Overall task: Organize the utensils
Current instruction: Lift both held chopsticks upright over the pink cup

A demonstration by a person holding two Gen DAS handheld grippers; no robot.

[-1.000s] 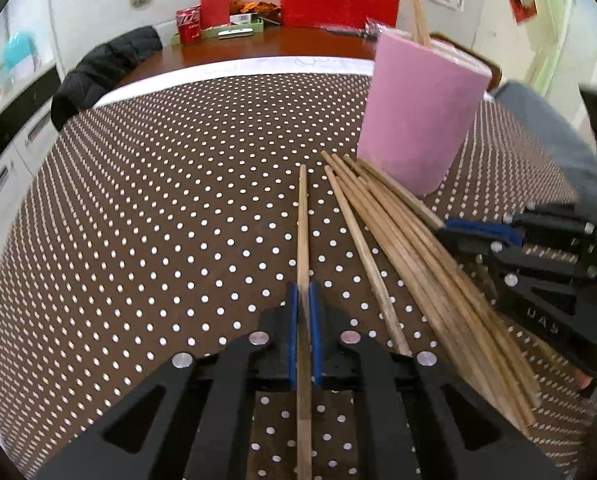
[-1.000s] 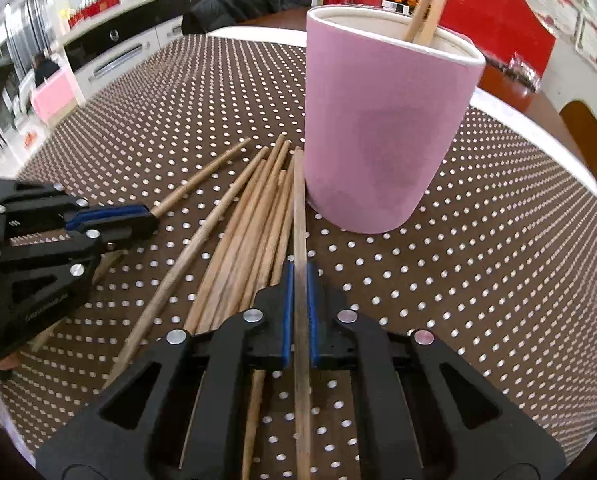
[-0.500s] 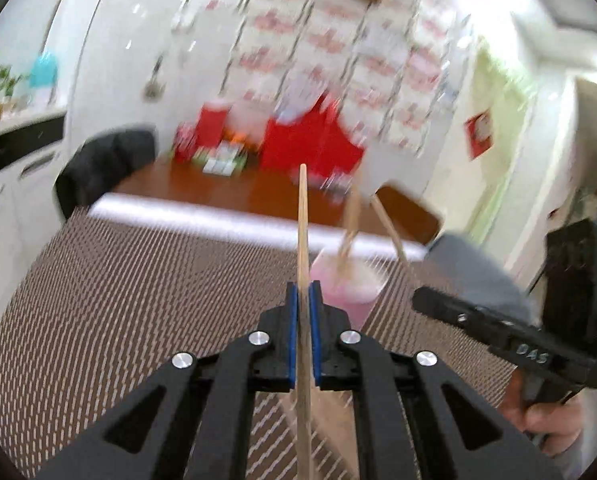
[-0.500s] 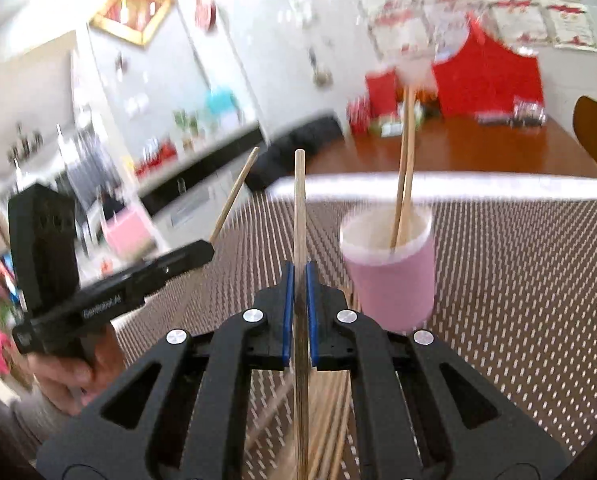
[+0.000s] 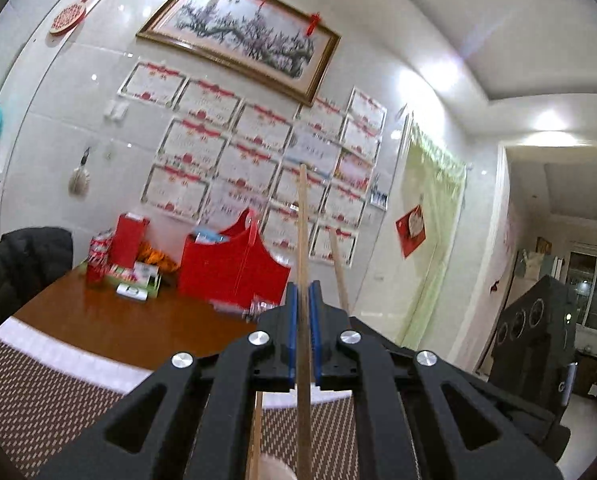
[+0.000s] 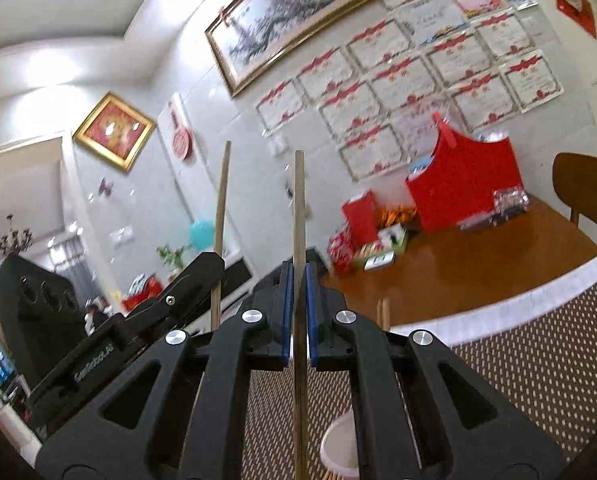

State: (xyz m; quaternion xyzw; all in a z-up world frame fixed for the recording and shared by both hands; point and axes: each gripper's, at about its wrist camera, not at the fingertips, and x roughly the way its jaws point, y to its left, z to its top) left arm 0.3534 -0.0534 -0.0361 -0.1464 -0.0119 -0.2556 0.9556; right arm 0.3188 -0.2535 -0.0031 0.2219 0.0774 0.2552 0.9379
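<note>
Two grippers, left gripper [image 5: 303, 336] and right gripper [image 6: 297, 312], are each clamping an upright chopstick [image 5: 301, 240] [image 6: 298, 216] above the pink cup [image 6: 338, 444] directly below.

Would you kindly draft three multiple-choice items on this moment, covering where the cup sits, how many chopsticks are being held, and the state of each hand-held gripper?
1. In the right wrist view, where does the cup show?
A. at the bottom edge, below the right hand-held gripper
B. on the far wooden table
C. on the chair

2. How many chopsticks are held in all?
A. none
B. two, one in each gripper
C. four

3. What state is the left hand-held gripper in?
A. wide open
B. lying on the table
C. shut on a chopstick

Answers: 1 A, its white rim peeks out under the fingers; 2 B, each wrist view shows one stick clamped; 3 C, the blue pads press the stick from both sides.
</note>
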